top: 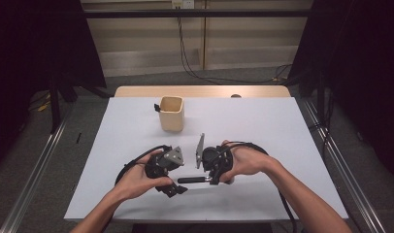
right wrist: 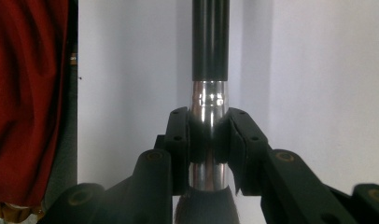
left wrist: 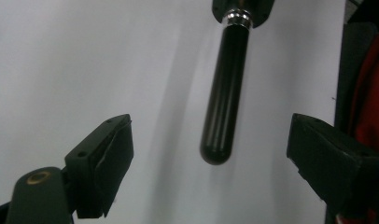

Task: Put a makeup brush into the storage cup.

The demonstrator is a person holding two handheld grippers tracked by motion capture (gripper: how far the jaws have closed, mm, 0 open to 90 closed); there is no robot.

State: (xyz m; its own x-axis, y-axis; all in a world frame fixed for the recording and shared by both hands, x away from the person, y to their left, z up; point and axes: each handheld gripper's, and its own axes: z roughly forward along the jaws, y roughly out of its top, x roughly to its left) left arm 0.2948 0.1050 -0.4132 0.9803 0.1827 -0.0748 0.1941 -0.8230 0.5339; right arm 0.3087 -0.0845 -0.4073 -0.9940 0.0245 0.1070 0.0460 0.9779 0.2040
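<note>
Your right gripper [right wrist: 208,140] is clamped on the shiny metal collar of a slim tool with a glossy black rounded handle [left wrist: 225,88], and that choice of spot makes sense: gripping the collar leaves the whole handle sticking out free toward your other hand. In the high view the tool [top: 191,179] lies level, just above the white worktop [top: 263,126], bridging the gap between your two hands near the front edge.

Your left gripper [left wrist: 211,154] stands wide, its jaws spread well to either side of the handle's rounded tip, pads not touching it. You seem to have lined it up so the handle points straight into the gap, which reads as a hand-over in preparation; closing there would catch the end of the handle.

The beige, square-sided cup [top: 172,113] waits upright farther back on the worktop, well apart from both hands, open mouth up. It is likely the place where the tool is meant to stand.
</note>
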